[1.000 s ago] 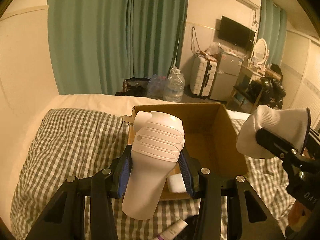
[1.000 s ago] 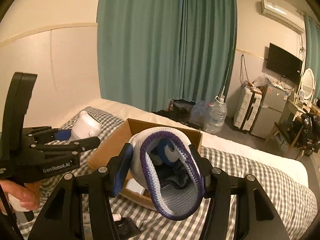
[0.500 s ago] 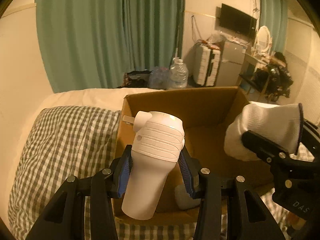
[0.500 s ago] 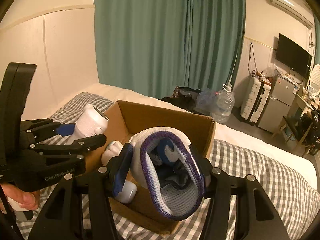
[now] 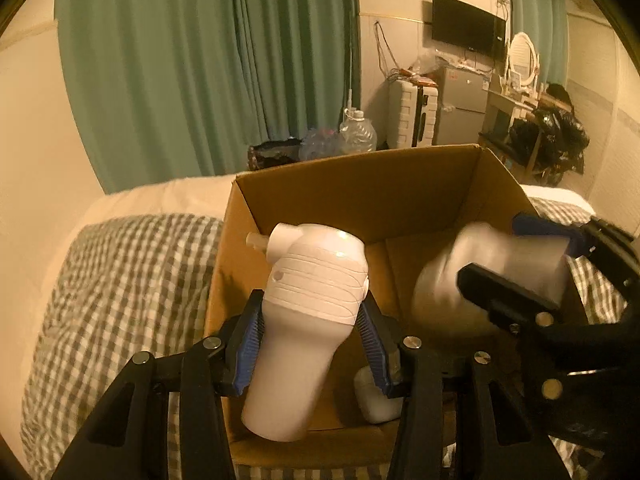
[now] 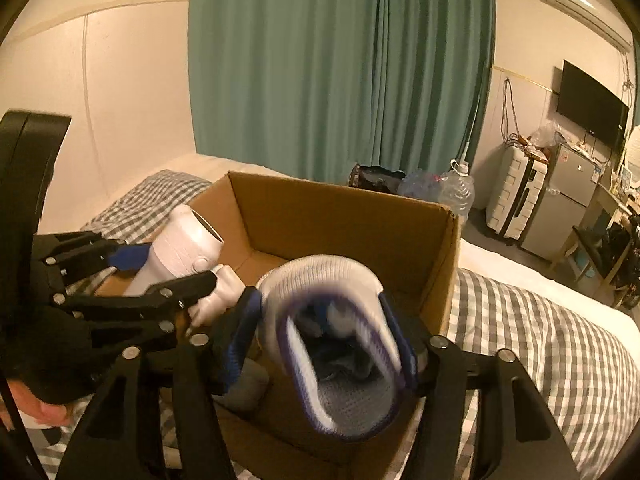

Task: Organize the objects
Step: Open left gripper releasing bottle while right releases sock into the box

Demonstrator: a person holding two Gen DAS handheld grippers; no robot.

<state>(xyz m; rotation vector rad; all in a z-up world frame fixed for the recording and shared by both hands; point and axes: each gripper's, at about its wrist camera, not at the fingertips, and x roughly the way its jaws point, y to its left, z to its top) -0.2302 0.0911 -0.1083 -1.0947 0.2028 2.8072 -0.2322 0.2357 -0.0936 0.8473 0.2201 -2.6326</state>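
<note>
Both claws have come down toward the cardboard box (image 5: 360,200), which now fills the middle of each view where a second ago it lay smaller and farther off on the checked bedcover (image 5: 120,280). Left claw (image 5: 312,344): its blue pads bracket the waist of the white bottle (image 5: 316,300), nozzle toward the upper left of the frame; the jaws are opening, and a sliver of gap seems to show at the pads, so the grip reads as just let go, though the bottle has not yet dropped. It hangs over the box's near left corner, above a small white container (image 5: 374,398) lying on the box floor. Right claw (image 6: 320,344): its jaws are also opening, with the rolled white sock (image 6: 336,344), purple-edged at the cuff, between them; the sock is motion-blurred in both views, which suggests that it is slipping free over the right half of the box. A hand (image 6: 36,404) shows at the lower left of the right wrist view, beneath the left claw. Judged from these positions, both items are at the point of release into the box, and two more objects are about to be stowed; whether further loose items remain on the bed cannot be told.
</note>
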